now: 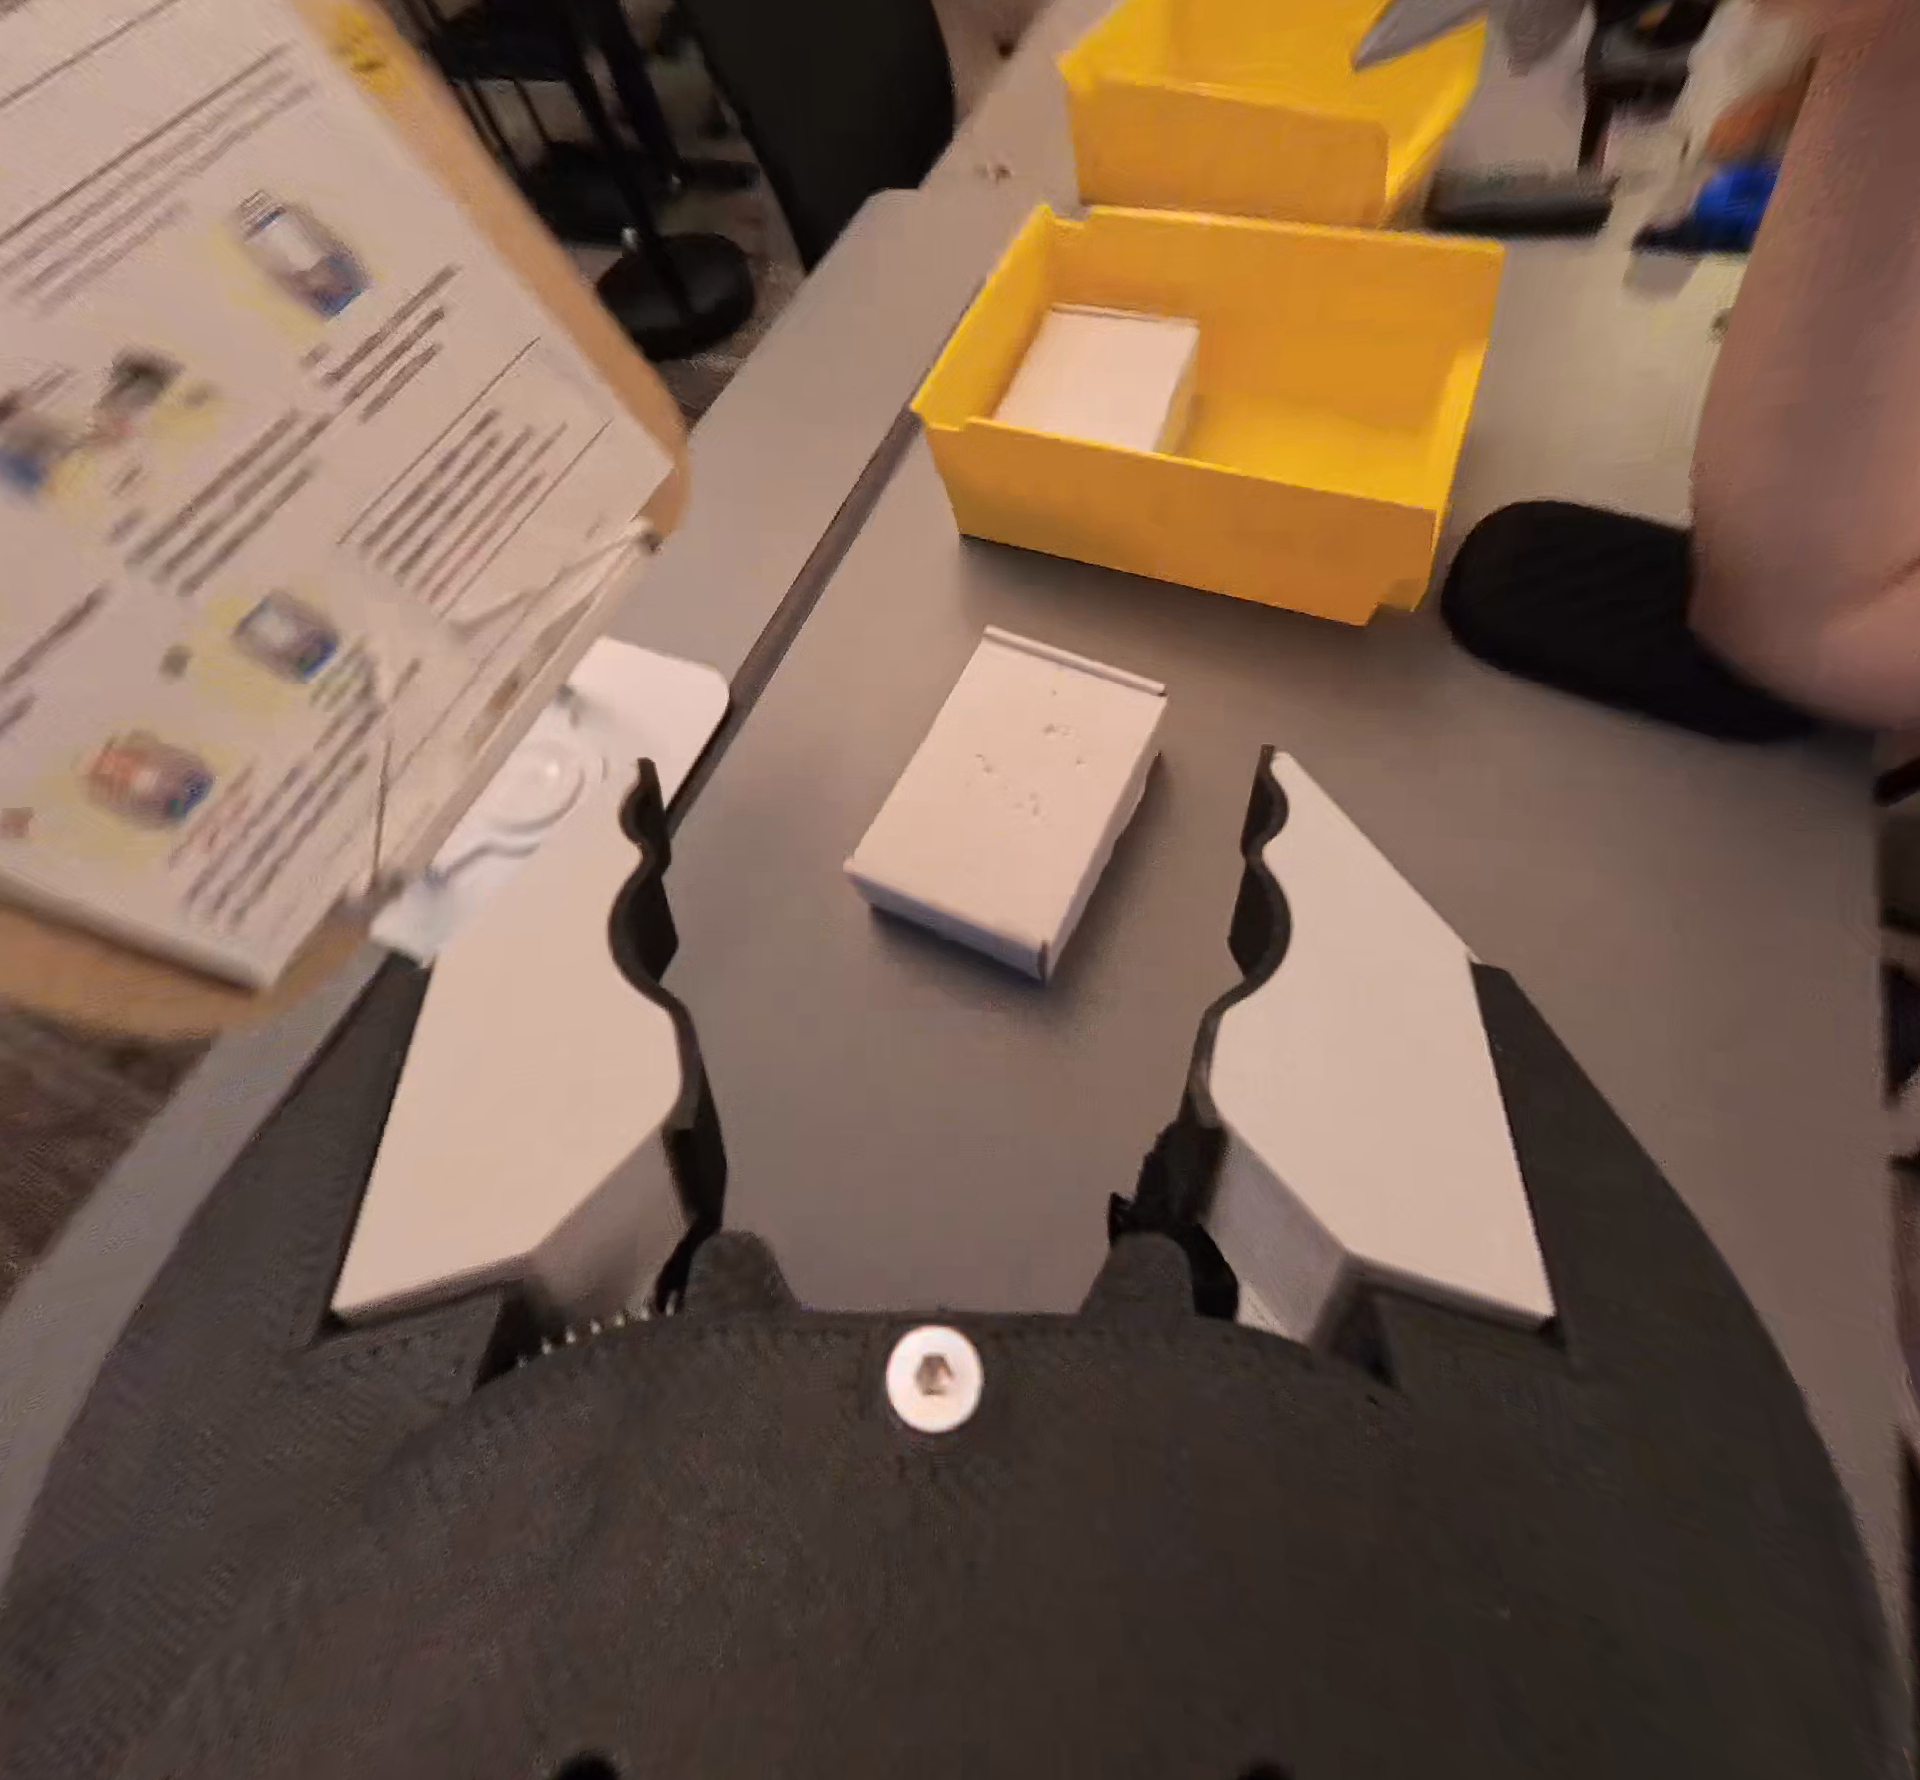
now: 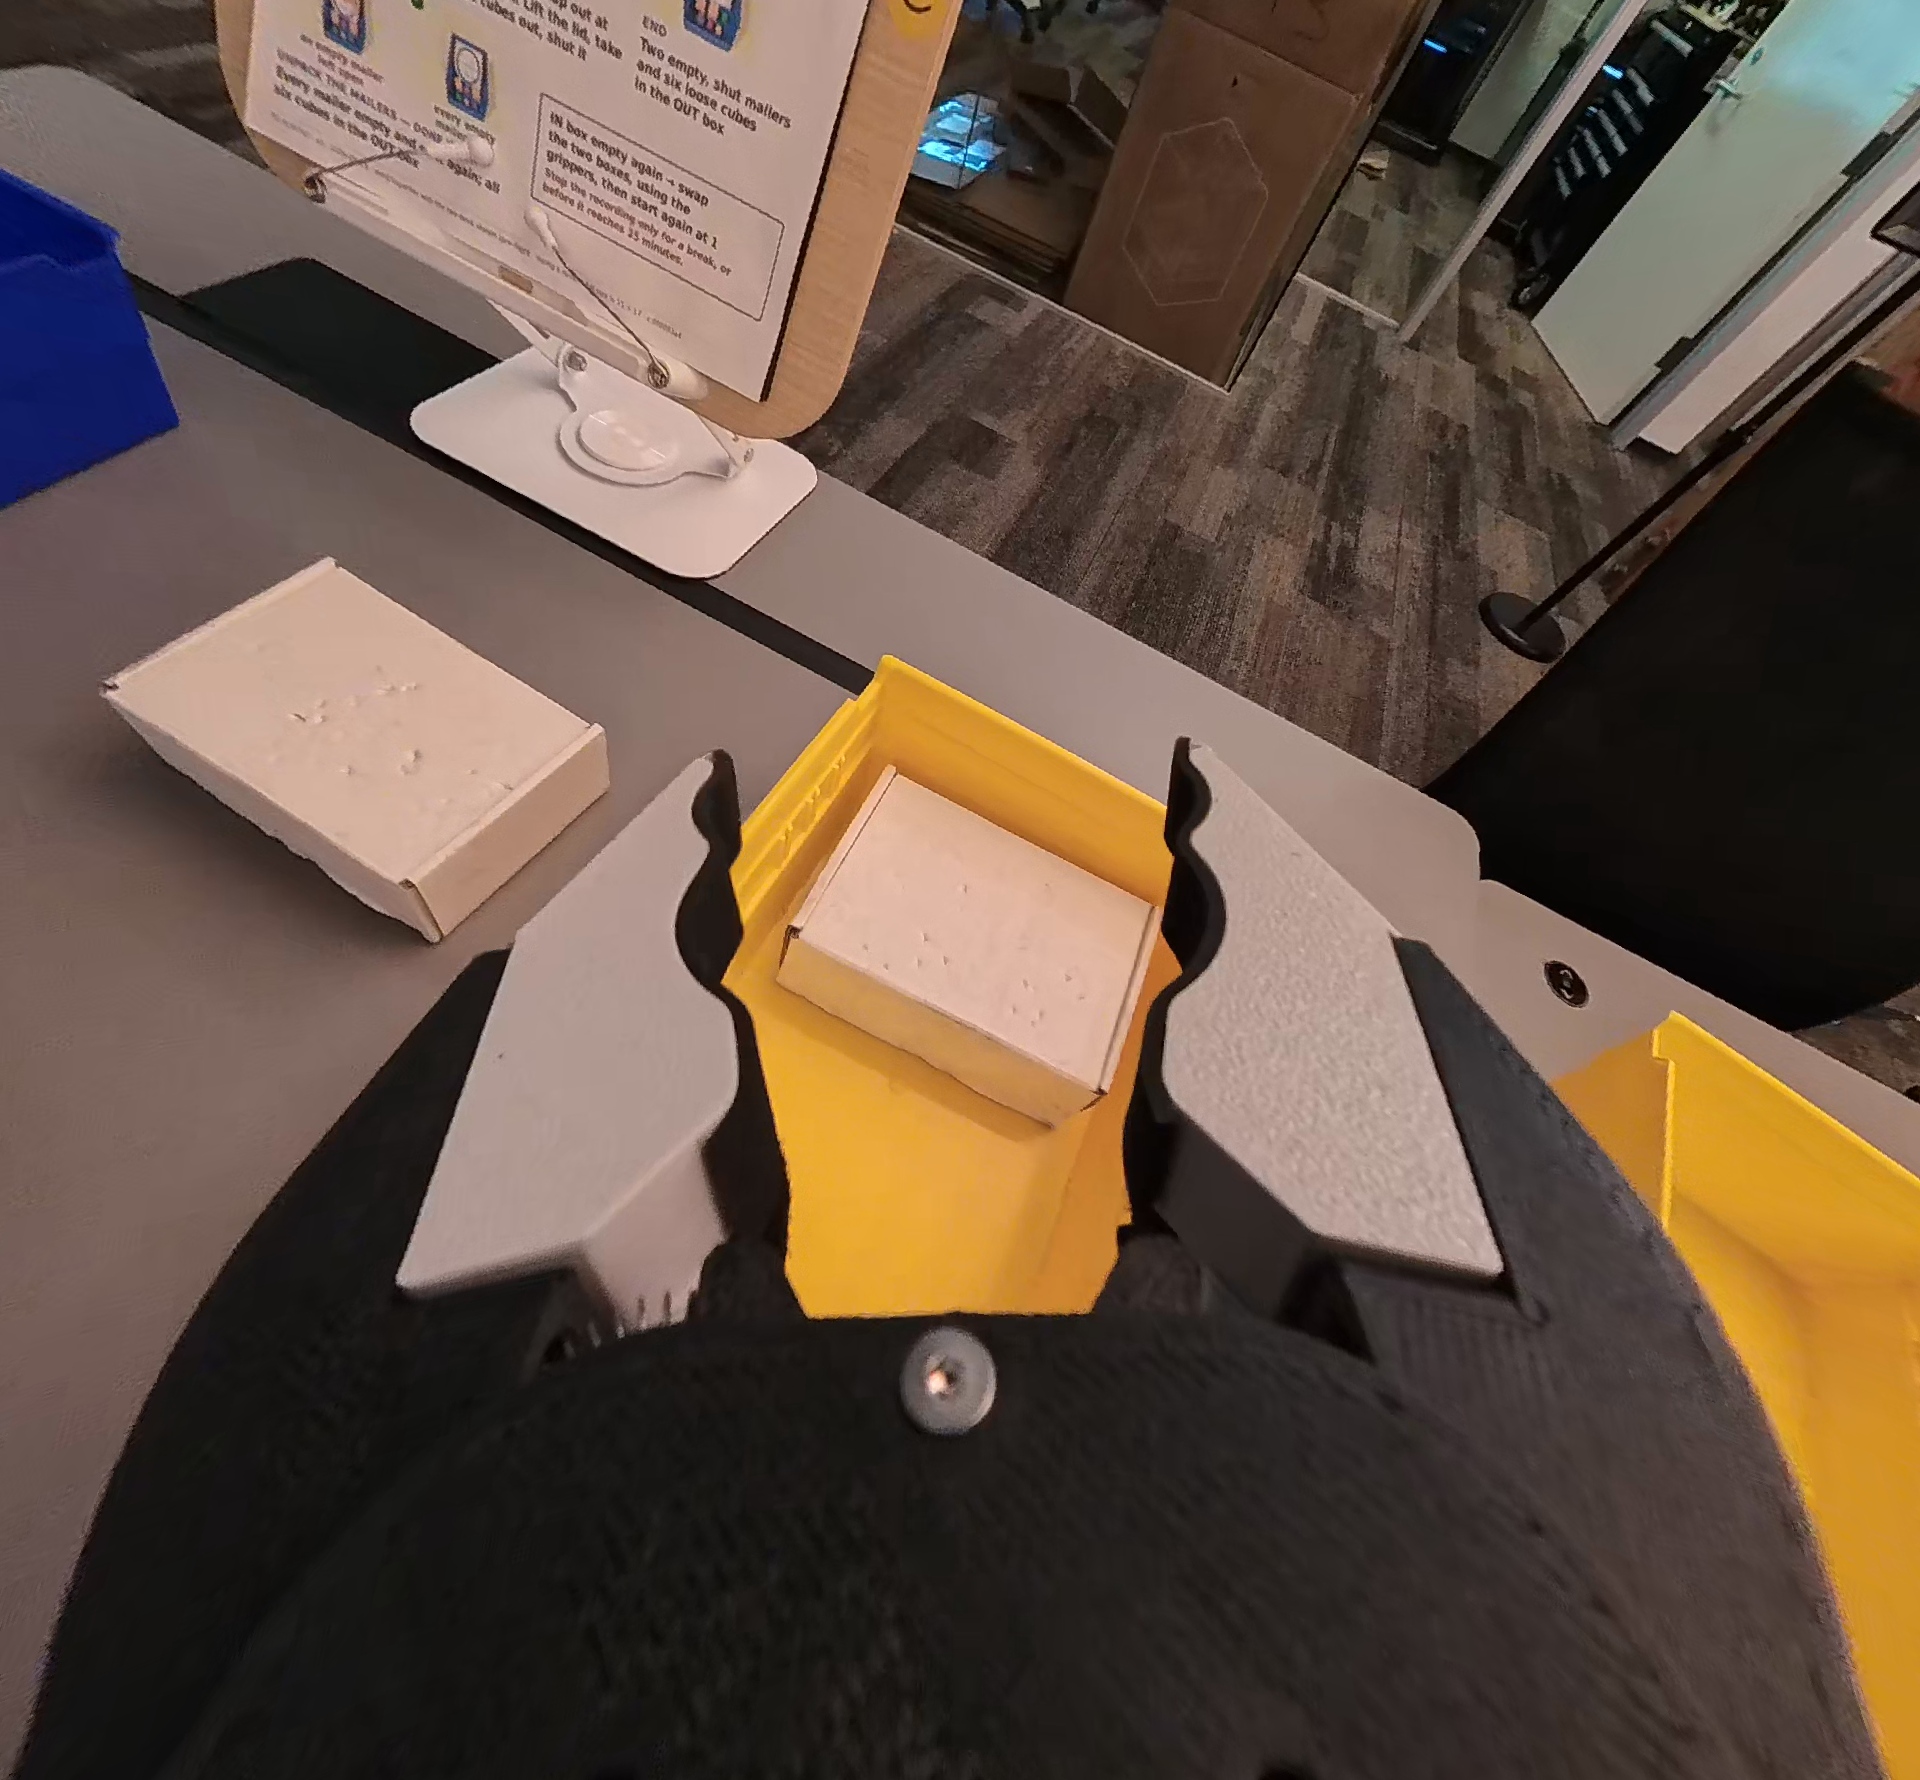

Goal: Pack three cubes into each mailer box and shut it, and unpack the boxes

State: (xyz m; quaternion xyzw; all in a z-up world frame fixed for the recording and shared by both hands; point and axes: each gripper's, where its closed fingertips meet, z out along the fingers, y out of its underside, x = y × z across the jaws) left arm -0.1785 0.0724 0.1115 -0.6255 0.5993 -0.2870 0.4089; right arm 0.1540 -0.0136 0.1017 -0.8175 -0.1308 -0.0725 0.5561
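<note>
Item one: a shut white mailer box (image 1: 1013, 800) lying flat on the grey table (image 1: 1455, 899) at centre frame in the left wrist view; we hold our left gripper (image 1: 956, 857) over it, jaws spread wide and empty. Item two: a second shut mailer (image 2: 971, 941) inside the near yellow bin (image 2: 935, 1200), mid-frame of the right wrist view, under our right gripper (image 2: 951, 847), likewise gaping, gripping nothing. Another yellow bin (image 1: 1247, 130) upper right; instruction stand (image 2: 582, 109) upper left; blue bin (image 2: 62, 348) far left.
</note>
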